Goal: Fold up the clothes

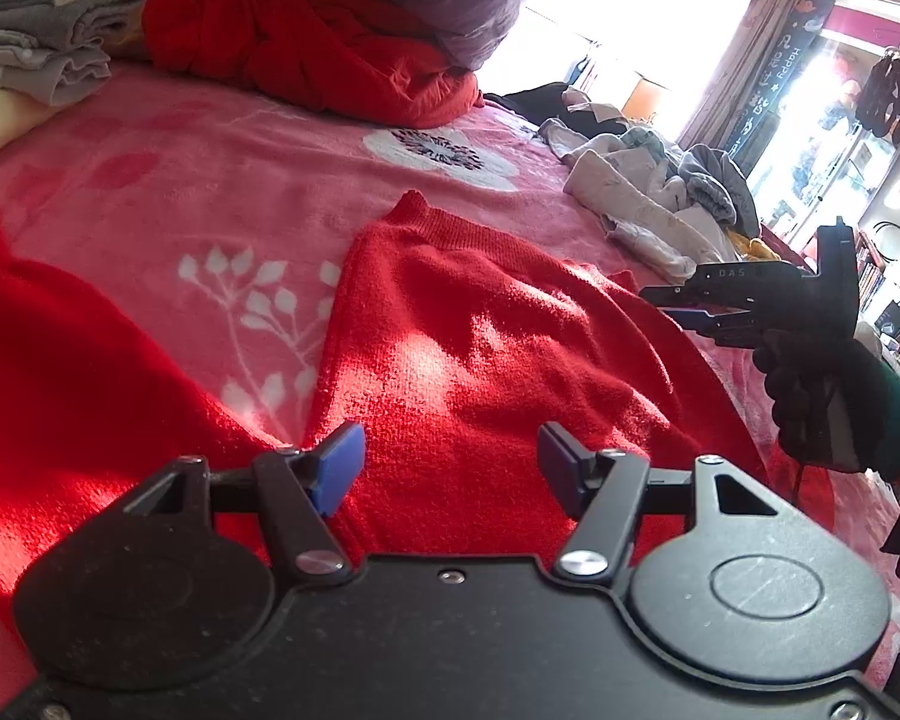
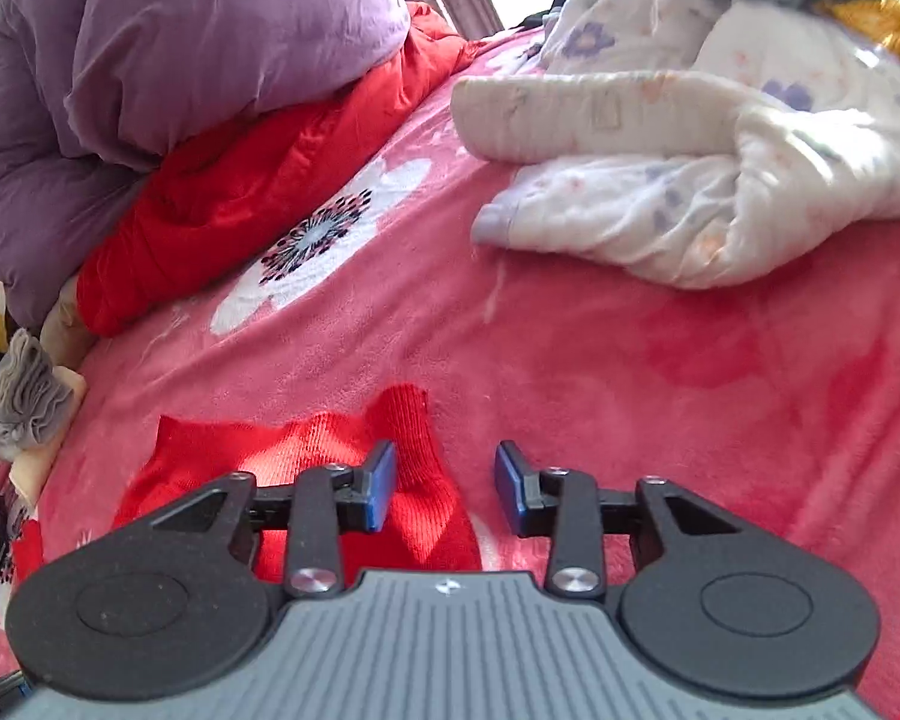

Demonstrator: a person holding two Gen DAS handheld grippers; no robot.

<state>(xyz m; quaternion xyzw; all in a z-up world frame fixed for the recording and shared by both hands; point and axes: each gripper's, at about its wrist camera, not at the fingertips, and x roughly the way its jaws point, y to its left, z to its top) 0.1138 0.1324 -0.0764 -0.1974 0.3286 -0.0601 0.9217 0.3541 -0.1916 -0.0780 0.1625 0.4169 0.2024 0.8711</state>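
Left wrist | red sweater [image 1: 480,330] under open left tongs [image 1: 450,468], untouched

red sweater [image 1: 462,324] running off the left wrist view's left edge | window [image 1: 618,12] glaring white | shelf items [image 1: 894,312] blurring, too small to tell

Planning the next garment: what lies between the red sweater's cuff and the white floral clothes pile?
Only bare pink blanket, seen in the right wrist view: nothing sits between the red sweater cuff and the white floral clothes pile.
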